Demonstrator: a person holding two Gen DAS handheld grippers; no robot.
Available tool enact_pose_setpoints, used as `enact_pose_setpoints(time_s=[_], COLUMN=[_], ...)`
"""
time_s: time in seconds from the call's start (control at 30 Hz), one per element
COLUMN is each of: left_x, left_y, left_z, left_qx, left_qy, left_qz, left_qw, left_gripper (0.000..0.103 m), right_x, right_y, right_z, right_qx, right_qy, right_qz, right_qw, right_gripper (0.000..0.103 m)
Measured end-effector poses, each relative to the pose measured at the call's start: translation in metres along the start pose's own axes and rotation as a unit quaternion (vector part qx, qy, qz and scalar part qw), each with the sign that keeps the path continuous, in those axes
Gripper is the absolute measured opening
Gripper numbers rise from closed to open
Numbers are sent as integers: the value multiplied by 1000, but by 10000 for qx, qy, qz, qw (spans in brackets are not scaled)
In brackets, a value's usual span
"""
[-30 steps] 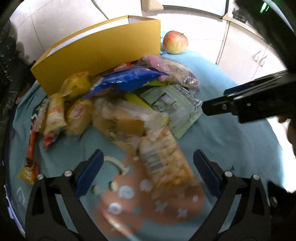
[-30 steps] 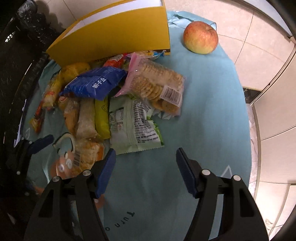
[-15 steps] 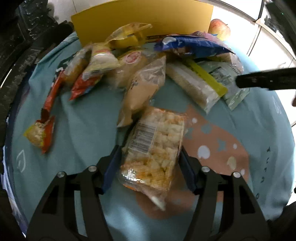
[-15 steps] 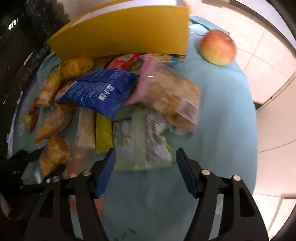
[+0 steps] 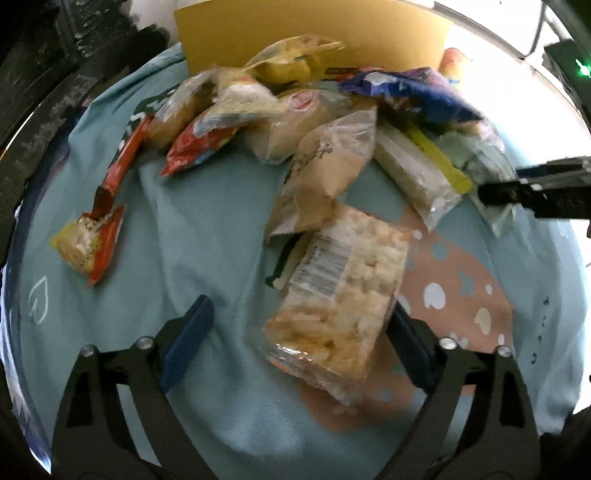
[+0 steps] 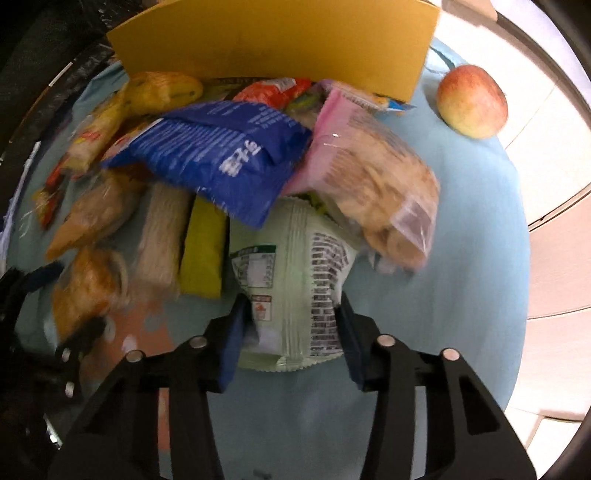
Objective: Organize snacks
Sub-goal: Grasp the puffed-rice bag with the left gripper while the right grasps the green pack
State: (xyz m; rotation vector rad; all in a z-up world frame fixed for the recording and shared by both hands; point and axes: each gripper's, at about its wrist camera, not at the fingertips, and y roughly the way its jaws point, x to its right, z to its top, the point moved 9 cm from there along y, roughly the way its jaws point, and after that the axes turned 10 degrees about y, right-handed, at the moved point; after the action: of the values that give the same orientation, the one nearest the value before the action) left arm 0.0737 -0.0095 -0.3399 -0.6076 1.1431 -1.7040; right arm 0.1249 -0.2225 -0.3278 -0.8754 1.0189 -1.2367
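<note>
Snacks lie heaped on the blue-clothed tabletop (image 5: 207, 206) in front of the yellow box (image 6: 273, 44). Nearest that box sits a blue bag (image 6: 221, 155); farther from it, the right gripper (image 6: 291, 332) is closing its jaws around a pale green packet (image 6: 295, 295). The left gripper (image 5: 295, 343) is opening, a clear cracker pack (image 5: 343, 295) lying against one finger, the other apart.

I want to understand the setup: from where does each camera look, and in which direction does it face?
Left wrist: sits on the left gripper, looks steeply down at the rice cracker pack; its own opening jaws show.
Right wrist: sits on the right gripper, looks down at the pale green packet; its closing jaws flank that packet.
Shared: yellow box, blue bag, teal cloth.
</note>
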Motion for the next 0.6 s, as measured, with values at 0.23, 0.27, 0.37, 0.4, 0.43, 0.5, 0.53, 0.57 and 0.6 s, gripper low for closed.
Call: enact_pose_setpoints(time_s=[0.23,0.27,0.37,0.4,0.43,0.5,0.53,0.57,0.6], left_x=[6,7,7,9,8,10,12,16,21], left_y=[-10,-10,-8,-8,-7,-8,-10,-11,-12], left_z=[1,0,2,3,8,10,10,10,11], left_qx=[192,197,208,230,242,283,304,327,329], left_qy=[300,370,553,596,631,703,751,818,935], left_qz=[-66,-33,214,296,339,307,236,109,57], left_qw=[9993,9991,9980,9975,9971,9967,9964,9961,9951], left_gripper=[67,68,80,82,85,82,73,61,57], right_x=[17,18,21,20,19,10,7,-2,-5], right_y=[-16,-16,-17,-17,-17,-14,-9,-6,-5], right_z=[-45,-51,-55,-54,-52,-48,-48,-56,-54], right_qx=[-21,-41,47,97,149,176,115,125,127], right_qy=[-236,-306,-455,-484,-527,-614,-648,-656,-644], right_qz=[181,208,24,-63,-136,-219,-235,-260,-262], right_qw=[9996,9993,9990,9988,9984,9977,9976,9974,9975], right_gripper=[46,47,56,57,57,58,60,60,59])
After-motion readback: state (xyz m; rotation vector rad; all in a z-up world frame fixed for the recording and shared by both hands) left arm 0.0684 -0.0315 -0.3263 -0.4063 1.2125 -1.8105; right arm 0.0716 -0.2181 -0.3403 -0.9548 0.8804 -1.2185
